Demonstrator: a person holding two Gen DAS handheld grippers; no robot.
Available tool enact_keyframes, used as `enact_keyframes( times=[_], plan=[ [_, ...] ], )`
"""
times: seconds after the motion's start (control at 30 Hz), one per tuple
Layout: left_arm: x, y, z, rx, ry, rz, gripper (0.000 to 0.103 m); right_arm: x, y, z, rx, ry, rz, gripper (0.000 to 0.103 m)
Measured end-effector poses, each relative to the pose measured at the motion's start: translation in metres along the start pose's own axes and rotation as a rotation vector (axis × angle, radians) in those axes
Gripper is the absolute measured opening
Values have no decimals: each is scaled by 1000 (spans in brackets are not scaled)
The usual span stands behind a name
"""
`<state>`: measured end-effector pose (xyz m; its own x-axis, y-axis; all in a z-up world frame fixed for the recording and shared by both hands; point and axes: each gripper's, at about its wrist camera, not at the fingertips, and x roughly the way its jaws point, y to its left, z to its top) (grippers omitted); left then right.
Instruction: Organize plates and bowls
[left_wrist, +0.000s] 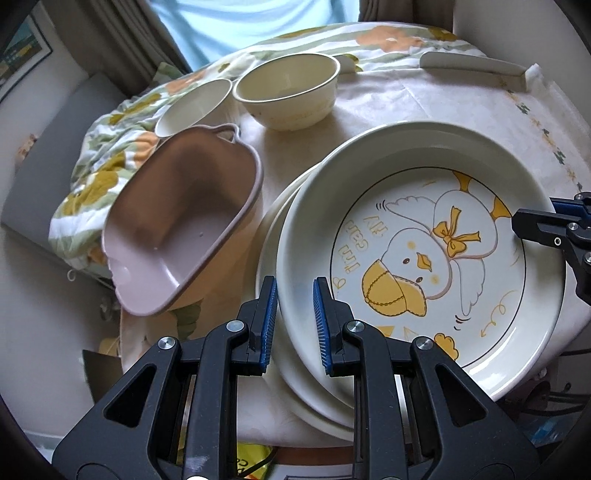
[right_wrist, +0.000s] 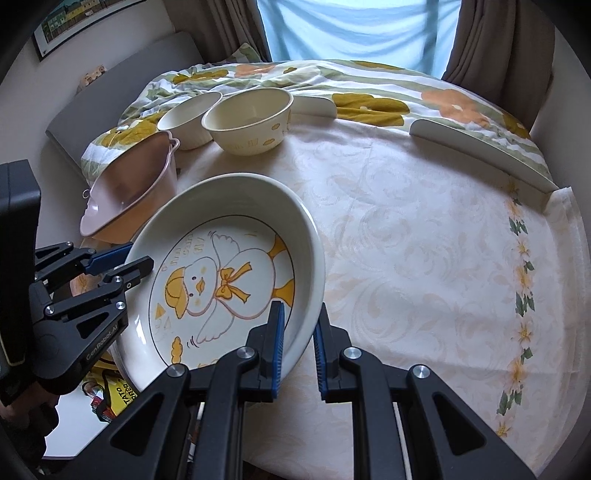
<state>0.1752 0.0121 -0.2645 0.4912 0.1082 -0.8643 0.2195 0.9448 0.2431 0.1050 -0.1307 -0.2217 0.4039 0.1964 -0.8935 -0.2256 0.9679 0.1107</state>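
Left wrist view
Left gripper (left_wrist: 294, 295): its blue-padded jaws are clamped on the near left rim of the deep white ceramic plate printed with a yellow-capped duck (left_wrist: 417, 254).
Duck plate: it sits over a plain white plate (left_wrist: 273, 236) whose edge shows at its left and near sides; whether the two touch I cannot tell.
Right gripper (left_wrist: 517, 225): it enters from the right edge, with a black finger lying on the duck plate's right rim.
Pink heart-shaped bowl with a brown rim (left_wrist: 181, 229): it is tilted, left of the plates, at the table's left edge.
Cream round bowl (left_wrist: 288, 88): it stands upright, far from the plates, with a smaller white ribbed bowl (left_wrist: 195, 107) just beside it on the left.
Surface: a pale damask tablecloth (left_wrist: 406, 107) covers the table, and a floral fabric in orange, mustard and green (left_wrist: 99, 162) is bunched at its far and left edges.
Room: brown curtains (left_wrist: 122, 40) frame a bright window at the far side.

Right wrist view
Right gripper (right_wrist: 299, 325): its jaws are clamped on the duck plate's (right_wrist: 229, 280) near right rim.
Left gripper (right_wrist: 127, 264): it grips the plate's left rim.
Surface: the tablecloth (right_wrist: 424, 240) has a flower border along its right edge.
Room: a framed picture (right_wrist: 77, 22) hangs on the far left wall, and a grey cushion (right_wrist: 122, 85) lies below it.
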Motion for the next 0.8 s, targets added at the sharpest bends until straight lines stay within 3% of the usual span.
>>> enact_keyframes(
  times=[0.8],
  plan=[
    [-2, 0, -3, -34, 30, 19, 18, 4, 7, 1, -13, 9, -39, 14]
  ],
)
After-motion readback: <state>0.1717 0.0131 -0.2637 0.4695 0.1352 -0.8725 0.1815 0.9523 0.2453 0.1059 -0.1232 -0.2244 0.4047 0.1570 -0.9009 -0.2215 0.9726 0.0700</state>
